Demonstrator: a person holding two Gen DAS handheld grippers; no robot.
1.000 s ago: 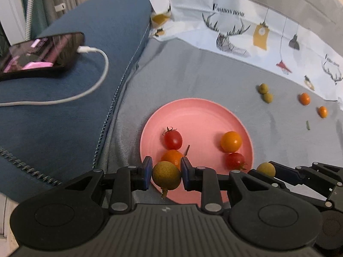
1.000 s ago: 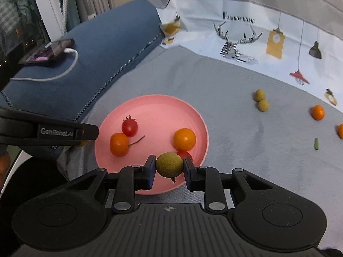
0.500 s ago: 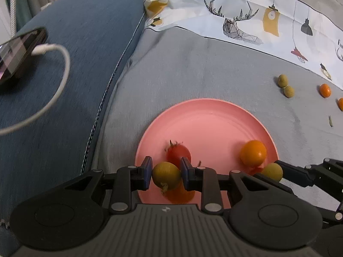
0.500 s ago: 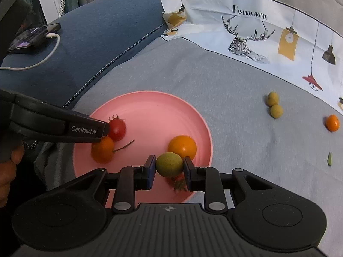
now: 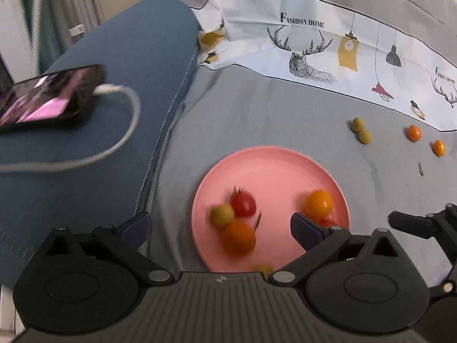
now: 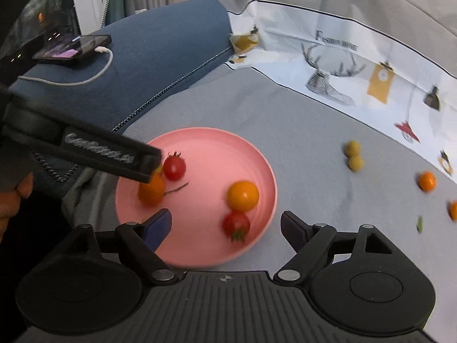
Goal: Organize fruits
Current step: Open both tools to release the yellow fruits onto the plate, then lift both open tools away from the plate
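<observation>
A pink plate (image 5: 274, 165) (image 6: 217, 145) lies on the grey cloth. On it are a red tomato (image 5: 243, 204) (image 6: 174, 167), an orange tomato (image 5: 238, 238) (image 6: 151, 190), an orange fruit (image 5: 319, 203) (image 6: 242, 195) and a second red tomato (image 6: 236, 224). A green fruit (image 5: 222, 215) lies beside the red tomato. Another green fruit (image 5: 264, 269) shows at the plate's near edge. My left gripper (image 5: 220, 228) is open and empty above the plate. My right gripper (image 6: 225, 225) is open and empty above the plate's near side.
Two green fruits (image 5: 361, 131) (image 6: 354, 155) and two orange fruits (image 5: 414, 133) (image 6: 427, 181) lie on the cloth to the right. A phone (image 5: 48, 97) with a cable lies on the blue cushion (image 5: 85, 143) at left. A small green stem (image 5: 420, 169) lies near the orange fruits.
Both grippers have opened and let go of their green fruits, which now lie on the plate. Both grippers have pulled back a little.
</observation>
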